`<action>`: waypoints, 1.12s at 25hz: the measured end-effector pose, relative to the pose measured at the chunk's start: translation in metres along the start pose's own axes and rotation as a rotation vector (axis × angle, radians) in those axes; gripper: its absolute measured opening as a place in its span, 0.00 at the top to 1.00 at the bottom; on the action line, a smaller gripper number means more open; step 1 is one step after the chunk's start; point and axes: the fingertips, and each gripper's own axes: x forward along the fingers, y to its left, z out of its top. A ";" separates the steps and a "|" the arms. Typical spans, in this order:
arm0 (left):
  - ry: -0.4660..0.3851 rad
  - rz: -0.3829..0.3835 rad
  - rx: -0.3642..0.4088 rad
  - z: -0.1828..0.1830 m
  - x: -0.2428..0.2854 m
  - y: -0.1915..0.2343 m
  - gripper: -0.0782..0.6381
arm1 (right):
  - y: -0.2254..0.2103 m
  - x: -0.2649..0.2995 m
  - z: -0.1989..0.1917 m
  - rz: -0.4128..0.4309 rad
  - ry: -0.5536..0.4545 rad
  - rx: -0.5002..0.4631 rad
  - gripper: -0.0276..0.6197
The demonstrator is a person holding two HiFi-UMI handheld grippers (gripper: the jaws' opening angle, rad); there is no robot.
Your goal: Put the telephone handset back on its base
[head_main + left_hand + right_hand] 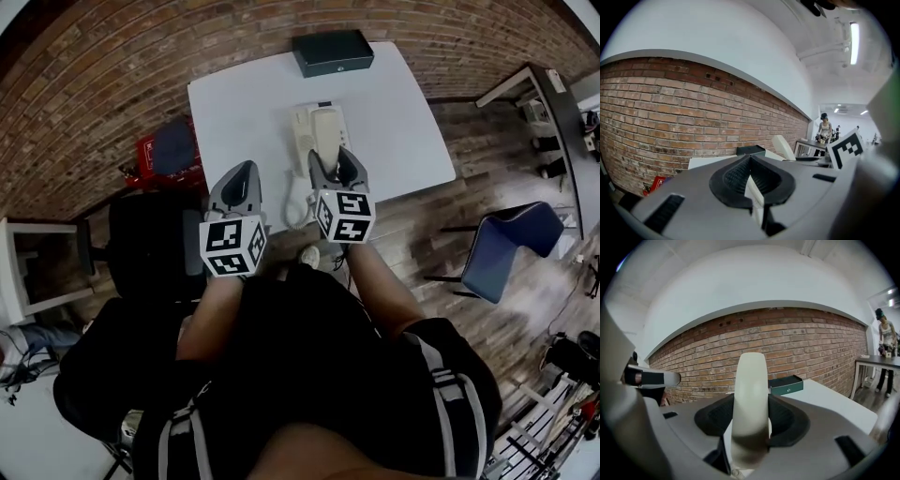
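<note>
A cream telephone handset (325,131) stands up between the jaws of my right gripper (336,159), which is shut on it. In the right gripper view the handset (750,394) rises from the pads, pointing toward the brick wall. It hangs just over the cream phone base (302,127) on the white table (234,103). A coiled cord (297,204) drops off the table's near edge. My left gripper (246,171) is beside it on the left, over the table edge, shut and empty; its jaws (750,161) meet at a thin seam.
A dark green box (333,52) lies at the table's far edge against the brick wall. A black chair (145,244) stands at the left, a blue chair (511,248) at the right. A red item (164,150) sits by the table's left side. A person (884,341) stands far off.
</note>
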 end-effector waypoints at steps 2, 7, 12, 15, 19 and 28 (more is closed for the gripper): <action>0.004 0.012 -0.004 0.001 0.007 -0.005 0.89 | -0.006 0.011 -0.006 0.009 0.037 -0.006 0.64; 0.020 0.021 0.006 0.000 0.021 -0.011 0.89 | -0.016 0.038 -0.024 0.001 0.128 -0.001 0.64; 0.029 0.009 0.022 0.001 0.033 -0.008 0.89 | -0.021 0.068 -0.041 -0.017 0.220 -0.007 0.64; 0.024 0.008 0.024 0.004 0.036 -0.006 0.89 | -0.024 0.081 -0.053 -0.027 0.277 -0.030 0.64; 0.014 0.010 0.042 0.008 0.037 -0.002 0.89 | -0.026 0.100 -0.072 -0.037 0.348 -0.032 0.64; 0.005 0.012 0.047 0.014 0.038 0.011 0.89 | -0.032 0.129 -0.106 -0.084 0.481 -0.012 0.64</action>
